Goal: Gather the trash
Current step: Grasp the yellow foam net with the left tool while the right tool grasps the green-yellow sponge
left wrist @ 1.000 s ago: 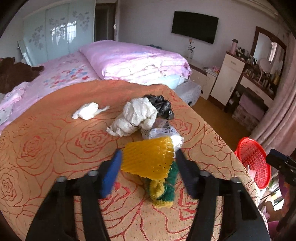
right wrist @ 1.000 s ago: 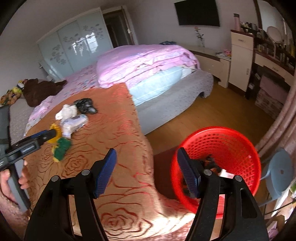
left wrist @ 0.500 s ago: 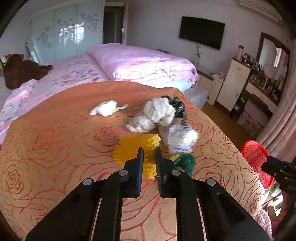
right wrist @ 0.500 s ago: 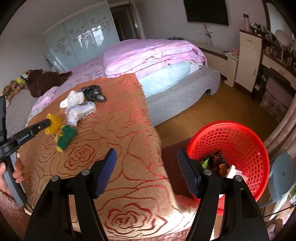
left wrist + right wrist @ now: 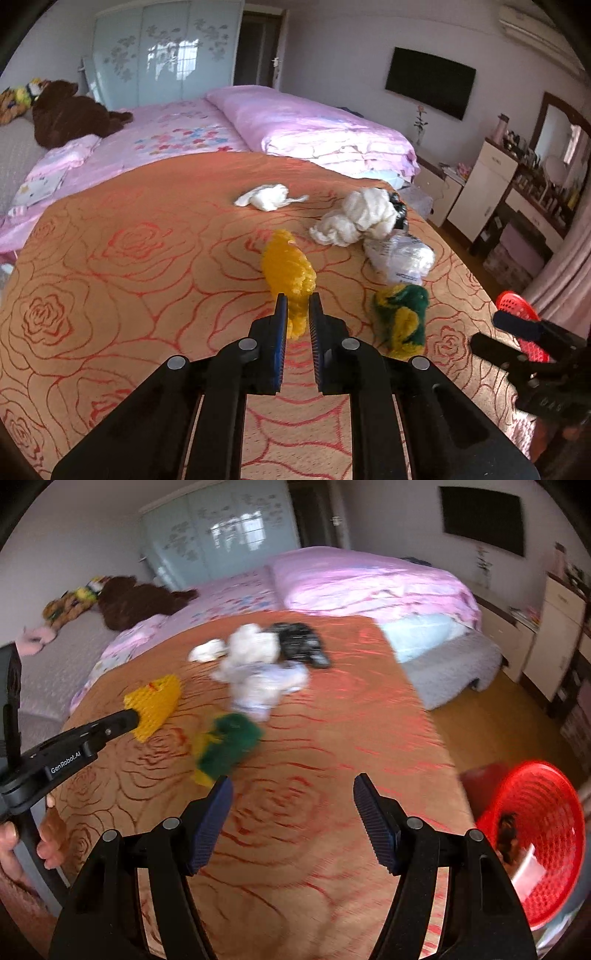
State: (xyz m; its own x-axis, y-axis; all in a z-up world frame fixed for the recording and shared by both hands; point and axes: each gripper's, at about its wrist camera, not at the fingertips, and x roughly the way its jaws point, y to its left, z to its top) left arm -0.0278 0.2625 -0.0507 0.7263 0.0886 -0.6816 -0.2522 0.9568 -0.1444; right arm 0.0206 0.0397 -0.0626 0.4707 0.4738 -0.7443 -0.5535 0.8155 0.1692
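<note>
My left gripper (image 5: pixel 297 306) is shut on a yellow foam net (image 5: pixel 290 271), holding it over the orange rose-patterned bedspread (image 5: pixel 129 258); it also shows in the right wrist view (image 5: pixel 157 701). A green and yellow scrap (image 5: pixel 400 314) lies just to its right. Further back lie a white plastic bag (image 5: pixel 404 256), a white crumpled wad (image 5: pixel 356 218), a black bag (image 5: pixel 297 640) and a white tissue (image 5: pixel 267 197). My right gripper (image 5: pixel 291 801) is open and empty above the bedspread, near the green scrap (image 5: pixel 227 744). The red trash basket (image 5: pixel 543 834) stands on the floor at the right.
A pink quilt (image 5: pixel 314 129) and a brown plush toy (image 5: pixel 70 112) lie further up the bed. A white cabinet (image 5: pixel 480 192) and a dressing table (image 5: pixel 546 192) stand along the right wall. Wooden floor (image 5: pixel 491 720) lies between the bed and the basket.
My left gripper closed on the yellow foam net and lifted it away from the green scrap. My right gripper swung left from the basket toward the trash on the bed.
</note>
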